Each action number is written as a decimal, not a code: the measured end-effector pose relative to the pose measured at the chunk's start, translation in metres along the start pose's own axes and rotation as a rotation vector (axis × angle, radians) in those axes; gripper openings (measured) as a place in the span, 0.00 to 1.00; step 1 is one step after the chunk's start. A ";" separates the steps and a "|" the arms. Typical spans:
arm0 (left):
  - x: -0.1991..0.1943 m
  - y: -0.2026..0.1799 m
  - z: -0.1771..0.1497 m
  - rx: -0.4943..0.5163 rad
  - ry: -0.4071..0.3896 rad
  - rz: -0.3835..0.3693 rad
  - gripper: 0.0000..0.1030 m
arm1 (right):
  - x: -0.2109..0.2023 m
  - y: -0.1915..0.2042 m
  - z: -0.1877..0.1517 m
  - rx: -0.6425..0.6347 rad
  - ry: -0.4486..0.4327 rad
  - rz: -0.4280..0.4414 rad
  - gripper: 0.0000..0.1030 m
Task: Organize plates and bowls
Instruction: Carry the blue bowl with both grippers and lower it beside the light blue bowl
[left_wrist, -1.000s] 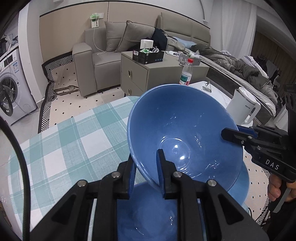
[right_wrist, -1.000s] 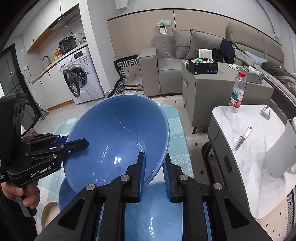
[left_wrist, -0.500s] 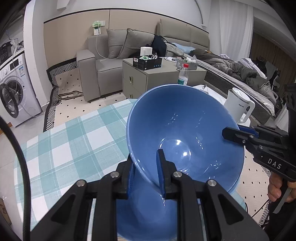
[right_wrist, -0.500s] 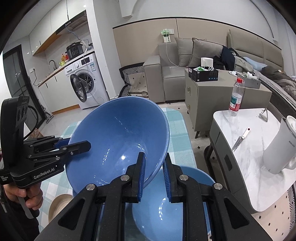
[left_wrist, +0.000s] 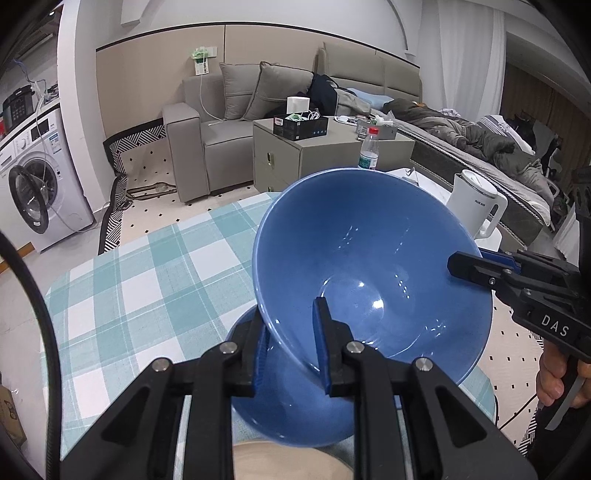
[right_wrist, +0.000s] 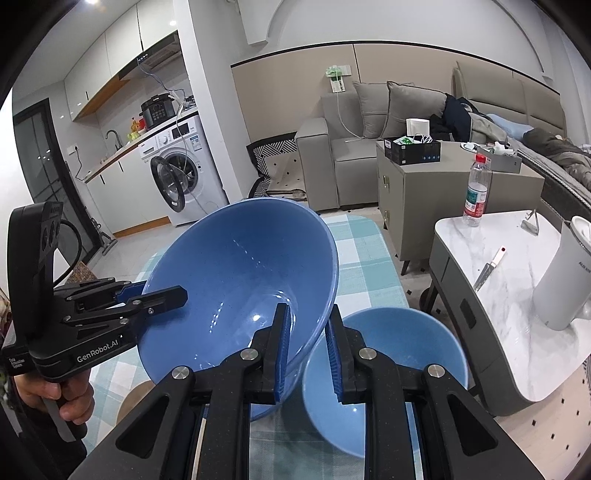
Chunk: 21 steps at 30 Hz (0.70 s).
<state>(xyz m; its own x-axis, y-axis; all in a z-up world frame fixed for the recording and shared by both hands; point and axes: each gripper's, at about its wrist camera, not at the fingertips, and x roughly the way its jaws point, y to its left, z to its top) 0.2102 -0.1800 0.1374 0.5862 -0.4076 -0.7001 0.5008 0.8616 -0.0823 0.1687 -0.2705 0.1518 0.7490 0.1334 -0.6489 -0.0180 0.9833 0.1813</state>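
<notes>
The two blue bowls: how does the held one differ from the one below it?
The held bowl hangs tilted above the checked tablecloth, both grippers clamped on its rim; the lower bowl sits upright on it, ungripped. The held bowl looks deeper blue, the lower one paler. Both are glossy, empty, flared.

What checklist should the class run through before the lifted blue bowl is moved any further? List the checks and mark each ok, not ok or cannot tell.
1. Left gripper shut on the large blue bowl, rim between its fingers: ok.
2. Right gripper shut on the opposite rim: ok.
3. Bowl clear of the checked tablecloth: ok, it is lifted and tilted.
4. Bowl empty: ok, only glare inside.
5. Smaller blue bowl free to receive it: ok, it sits empty beside the held bowl.
6. Beige dish near the bottom edge out of the way: cannot tell, mostly hidden.
</notes>
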 end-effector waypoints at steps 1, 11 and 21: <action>-0.001 0.001 -0.002 0.000 0.001 0.003 0.19 | 0.000 0.001 -0.003 -0.001 0.002 0.004 0.19; -0.006 0.012 -0.023 -0.013 0.013 0.023 0.19 | 0.007 0.017 -0.026 0.019 0.003 0.036 0.19; -0.002 0.025 -0.036 -0.042 0.028 0.046 0.20 | 0.024 0.025 -0.040 0.044 0.002 0.059 0.20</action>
<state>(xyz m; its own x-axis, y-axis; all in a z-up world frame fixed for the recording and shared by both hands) 0.1983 -0.1467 0.1108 0.5898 -0.3588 -0.7235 0.4462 0.8915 -0.0784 0.1594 -0.2376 0.1109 0.7462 0.1911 -0.6378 -0.0327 0.9673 0.2516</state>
